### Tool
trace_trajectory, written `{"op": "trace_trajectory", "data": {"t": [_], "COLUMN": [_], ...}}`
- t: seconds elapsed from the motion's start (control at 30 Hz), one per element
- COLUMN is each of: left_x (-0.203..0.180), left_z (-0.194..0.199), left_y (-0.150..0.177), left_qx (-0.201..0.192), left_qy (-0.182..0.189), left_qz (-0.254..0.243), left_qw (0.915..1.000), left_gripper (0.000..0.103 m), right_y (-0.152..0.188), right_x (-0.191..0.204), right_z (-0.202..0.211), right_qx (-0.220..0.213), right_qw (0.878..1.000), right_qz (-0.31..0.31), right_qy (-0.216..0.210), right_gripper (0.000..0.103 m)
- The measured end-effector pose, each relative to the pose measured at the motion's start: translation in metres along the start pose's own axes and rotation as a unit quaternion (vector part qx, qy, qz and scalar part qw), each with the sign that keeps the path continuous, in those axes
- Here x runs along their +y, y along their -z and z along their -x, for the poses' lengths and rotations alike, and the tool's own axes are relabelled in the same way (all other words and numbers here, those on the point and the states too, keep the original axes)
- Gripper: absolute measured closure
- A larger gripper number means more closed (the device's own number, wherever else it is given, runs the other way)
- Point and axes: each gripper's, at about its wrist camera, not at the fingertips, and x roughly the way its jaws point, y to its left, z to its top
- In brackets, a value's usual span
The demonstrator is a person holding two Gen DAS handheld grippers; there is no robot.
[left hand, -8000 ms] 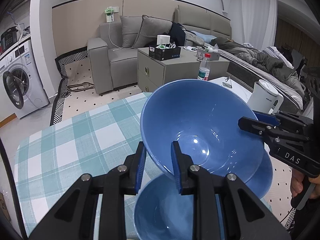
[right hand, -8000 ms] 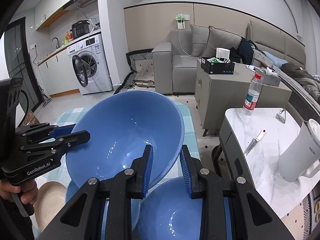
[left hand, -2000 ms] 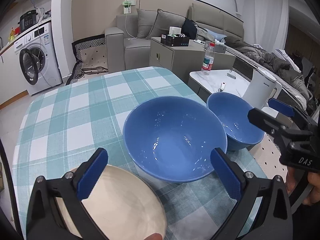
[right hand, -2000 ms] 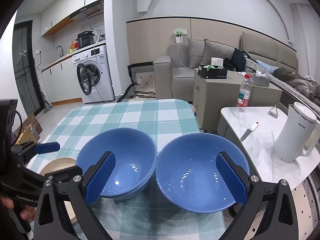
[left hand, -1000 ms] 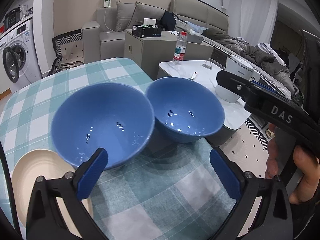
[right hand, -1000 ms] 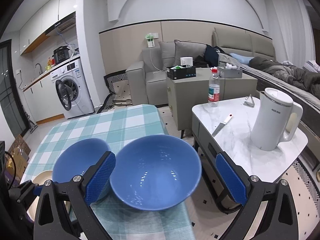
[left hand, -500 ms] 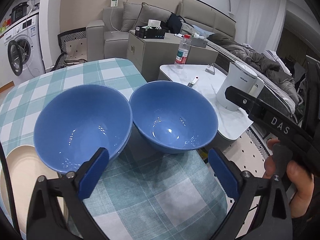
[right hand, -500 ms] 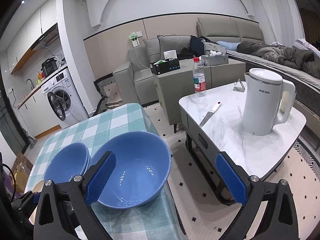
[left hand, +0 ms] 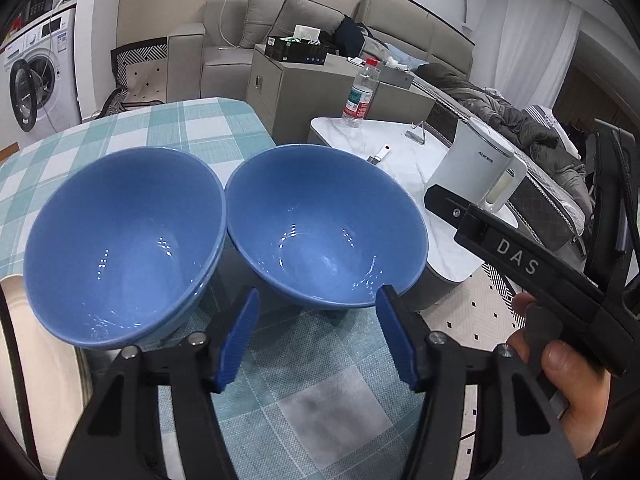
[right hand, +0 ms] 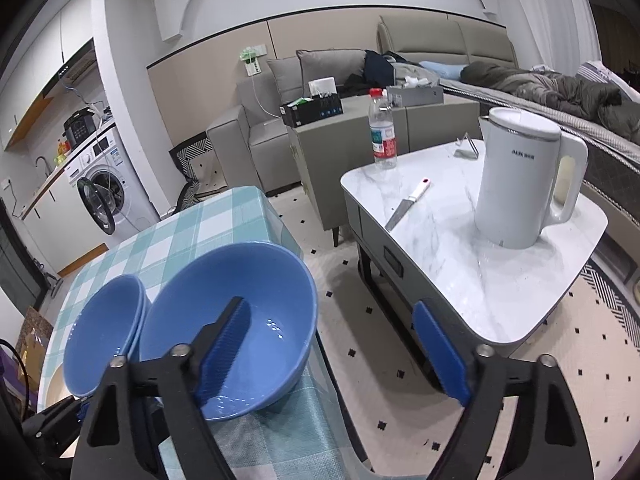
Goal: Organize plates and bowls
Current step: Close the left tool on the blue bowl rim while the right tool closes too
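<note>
Two blue bowls stand side by side on the checked tablecloth (left hand: 192,128). The left blue bowl (left hand: 120,248) looks like a nested stack of two and also shows in the right wrist view (right hand: 100,332). The right blue bowl (left hand: 324,228) stands at the table's right edge and shows in the right wrist view (right hand: 256,320). A cream plate (left hand: 44,364) lies at the near left. My left gripper (left hand: 316,336) is open, its fingers at the near rim of the right bowl. My right gripper (right hand: 332,352) is open and empty, its left finger over the right bowl.
A marble side table (right hand: 460,248) stands right of the dining table, with a white kettle (right hand: 524,176), a water bottle (right hand: 382,136) and a knife (right hand: 406,204). A sofa (left hand: 224,52) and a washing machine (right hand: 104,188) stand further back.
My left gripper has narrowed from wide open and moved in to the right bowl's near rim. My right gripper has swung right, its left finger now over that bowl. The bowls have not moved.
</note>
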Motion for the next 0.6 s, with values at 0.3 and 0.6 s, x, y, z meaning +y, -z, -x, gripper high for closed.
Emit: {"op": "trace_trajectory", "data": {"t": [0.3,0.6], "left_x": [0.002,0.004], "left_z": [-0.009,-0.016], "left_y": [0.000,0.000], "left_qx": [-0.002,-0.003], "left_qy": [-0.009,-0.011], "left_qz": [0.013,0.019], "left_qw": [0.9999,0.9998], "left_gripper": [0.054,0.057], "right_y": [0.005,0.012], "right_x": [0.001,0.016], "right_z": [-0.016,-0.028], "right_qx": [0.015,0.027], "right_qw": [1.000,0.999], "right_qz": [0.006,0.031], "right_qy": [0.004,-0.008], "right_gripper": [0.040,0.051]}}
